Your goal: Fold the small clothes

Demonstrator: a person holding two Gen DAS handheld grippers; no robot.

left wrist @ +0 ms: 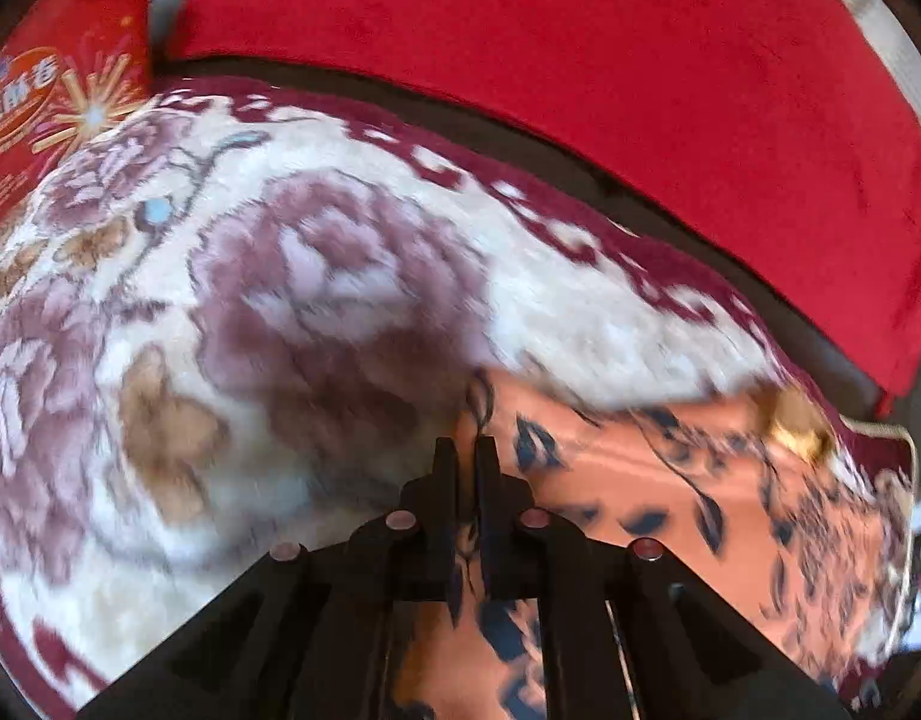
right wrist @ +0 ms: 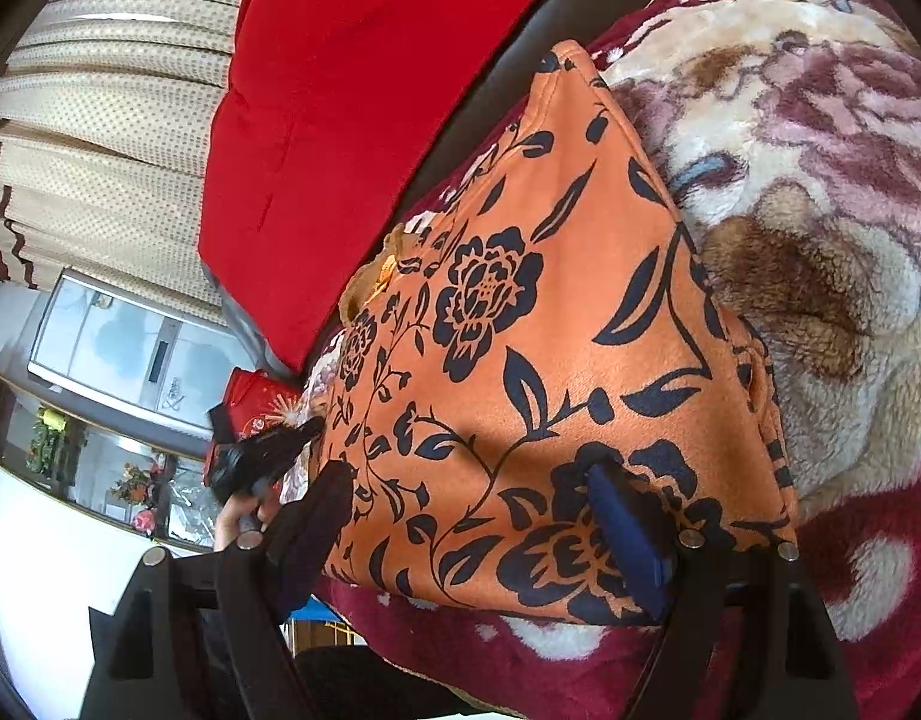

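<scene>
An orange garment with a black flower print lies folded on the plush floral blanket. My right gripper hovers over its near end and is open wide, one finger at the cloth's left edge and the blue-padded finger above the print. In the left wrist view the same garment spreads to the right, blurred. My left gripper is shut at the garment's left corner, with the cloth's edge showing between its fingers. From the right wrist, the left gripper appears as a black shape touching that edge, with a hand behind it.
A red cushion lies beyond the blanket, with a dark gap between them. A red printed package sits at the far left. Past the bed's edge are a beige curtain, a white standing unit and a glass cabinet.
</scene>
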